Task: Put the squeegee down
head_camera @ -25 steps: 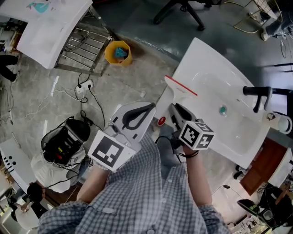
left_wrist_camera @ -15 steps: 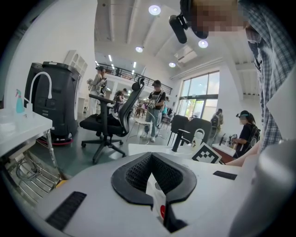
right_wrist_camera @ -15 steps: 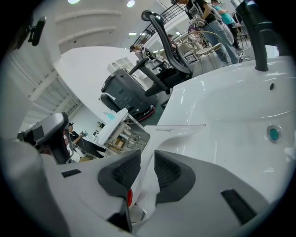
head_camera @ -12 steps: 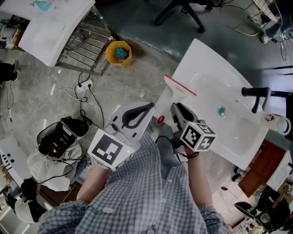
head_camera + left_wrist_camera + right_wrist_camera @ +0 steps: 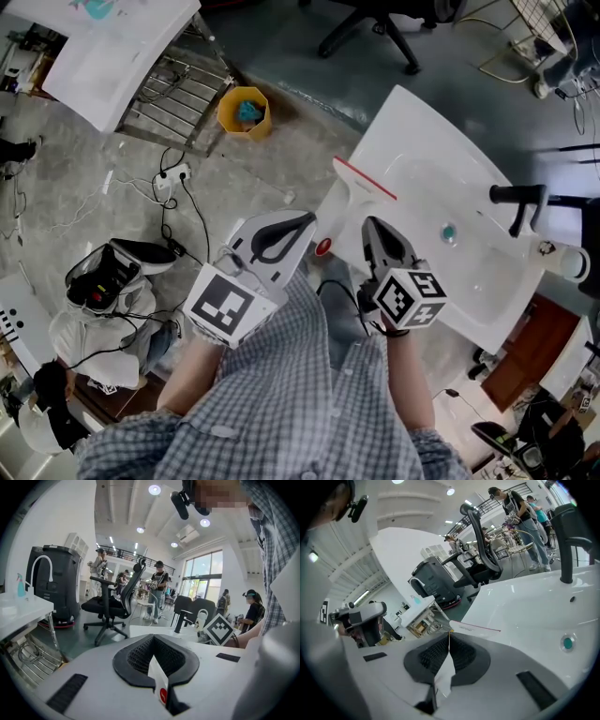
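Currently your left tongs are pressed onto the squeegee. In the left gripper view, its flat white handle end with the red dot stands in the slot between the dark pads. From your head view the squeegee reaches far and right from those tongs. Its red-edged blade lies over the near left corner of the white sink, and the red dot sits just right of the left tongs at the sink's corner. Whether the blade touches the sink you cannot tell.

Your right tongs sit just right of the handle, over the sink's near edge, pointing at the blade. In the right gripper view they are pressed together at the tips with only a pale sliver between the pads, and the blade lies just beyond them on the sink. The black faucet stands at the sink's far right side.
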`<state>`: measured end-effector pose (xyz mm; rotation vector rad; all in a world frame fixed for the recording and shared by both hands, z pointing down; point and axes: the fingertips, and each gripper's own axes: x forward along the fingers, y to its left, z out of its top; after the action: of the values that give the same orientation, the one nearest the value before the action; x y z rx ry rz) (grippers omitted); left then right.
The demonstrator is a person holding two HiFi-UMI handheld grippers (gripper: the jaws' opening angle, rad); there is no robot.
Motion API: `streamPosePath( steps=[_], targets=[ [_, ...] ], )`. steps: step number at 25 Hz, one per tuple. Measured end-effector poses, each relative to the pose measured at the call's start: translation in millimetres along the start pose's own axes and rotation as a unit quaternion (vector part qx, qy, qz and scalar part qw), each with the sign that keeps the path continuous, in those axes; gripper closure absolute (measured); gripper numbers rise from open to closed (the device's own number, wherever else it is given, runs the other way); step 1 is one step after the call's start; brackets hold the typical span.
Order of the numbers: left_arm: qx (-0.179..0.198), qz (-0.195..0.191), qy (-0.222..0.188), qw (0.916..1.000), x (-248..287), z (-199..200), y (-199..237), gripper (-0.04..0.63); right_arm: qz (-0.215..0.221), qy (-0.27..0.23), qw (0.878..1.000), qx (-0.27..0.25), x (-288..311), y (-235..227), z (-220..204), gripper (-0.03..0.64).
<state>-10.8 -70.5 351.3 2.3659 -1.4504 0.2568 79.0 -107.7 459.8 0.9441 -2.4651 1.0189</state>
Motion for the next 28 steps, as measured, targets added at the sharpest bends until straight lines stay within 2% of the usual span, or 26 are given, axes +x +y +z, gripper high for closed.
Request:
streamPosePath(
  steps=[20,28],
  targets=[
    [0.021,-0.005,-0.018,0.9996,6,19,-16,0.589,0.003,-0.086,0.996,-0.037,-61,13,68,0.607],
    [0.033,-0.009,-0.031,0.999,5,34,-18,0.589,-0.005,-0.11,0.991,-0.081,-77,19,88,0.607]
  ],
)
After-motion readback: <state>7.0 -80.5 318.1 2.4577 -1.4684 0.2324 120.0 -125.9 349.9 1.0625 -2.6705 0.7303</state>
